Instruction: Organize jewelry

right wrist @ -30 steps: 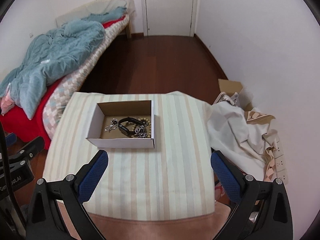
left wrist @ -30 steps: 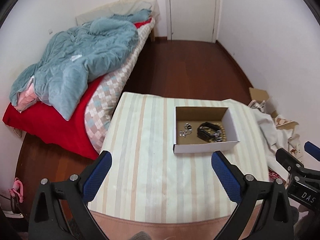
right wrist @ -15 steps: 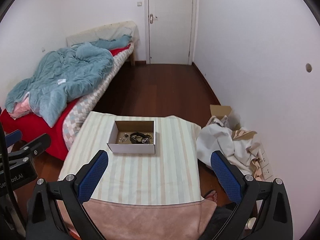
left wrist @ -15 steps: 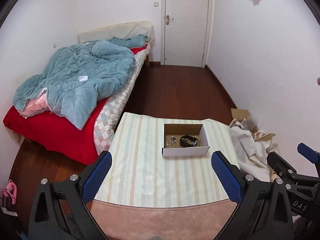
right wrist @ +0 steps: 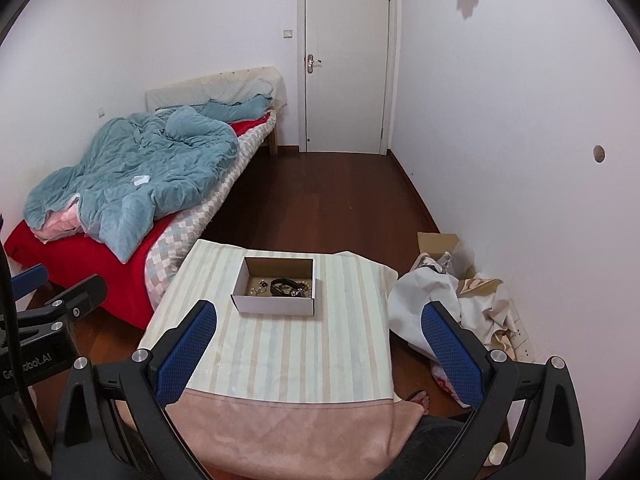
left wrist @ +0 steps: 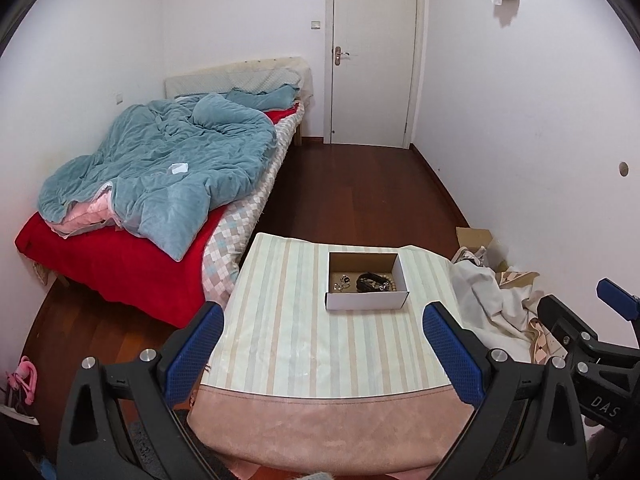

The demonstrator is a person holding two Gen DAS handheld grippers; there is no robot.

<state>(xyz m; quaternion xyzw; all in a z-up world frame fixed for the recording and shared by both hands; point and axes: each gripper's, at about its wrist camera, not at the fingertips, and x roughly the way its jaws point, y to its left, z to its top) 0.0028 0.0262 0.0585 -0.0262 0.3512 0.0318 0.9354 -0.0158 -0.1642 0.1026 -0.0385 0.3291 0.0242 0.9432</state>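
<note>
Both grippers have pulled back and up from the striped cloth-covered table [left wrist: 304,344]. Left gripper [left wrist: 324,354] and right gripper [right wrist: 318,354] stand wide open, holding nothing. Near the table's far edge sits the white cardboard box [left wrist: 366,301] with a black bracelet [left wrist: 370,281], beads and silver pieces inside.

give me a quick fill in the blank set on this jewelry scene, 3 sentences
1. The jewelry lies inside a small white cardboard ____ on the striped tablecloth.
2. Both the left gripper and the right gripper have their jaws ____, holding nothing.
3. The crumpled blanket on the bed is ____ in colour.

Missing words: box; open; blue
</note>
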